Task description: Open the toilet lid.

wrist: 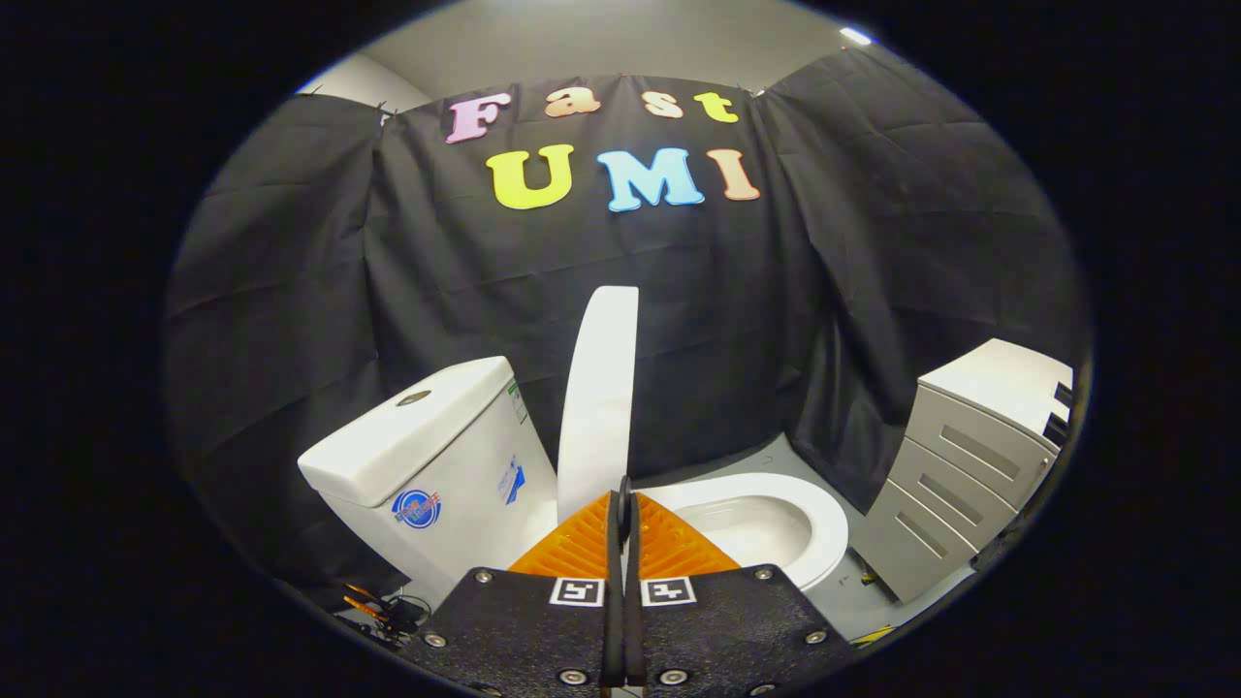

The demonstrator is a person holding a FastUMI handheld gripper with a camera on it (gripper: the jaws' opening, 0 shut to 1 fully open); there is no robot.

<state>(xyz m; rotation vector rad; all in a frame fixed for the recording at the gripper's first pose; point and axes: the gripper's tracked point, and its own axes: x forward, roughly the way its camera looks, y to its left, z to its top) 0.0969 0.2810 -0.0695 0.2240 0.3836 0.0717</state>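
Right up front the tool (623, 504) has its fingers pressed together on nothing. Just beyond them the toilet lid (599, 397) stands nearly upright beside the cistern (427, 456), bowl (766, 523) exposed, so I'd just nudge it gently back and not slam it.

The lid (599, 397) stood upright, edge-on, just beyond the gripper (624, 504), whose fingers were closed together on nothing. The bowl (776, 519) lay open beside the tank (436, 456).

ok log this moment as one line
toilet lid: raised upright | gripper: shut, empty, near lid's lower edge | bowl: exposed
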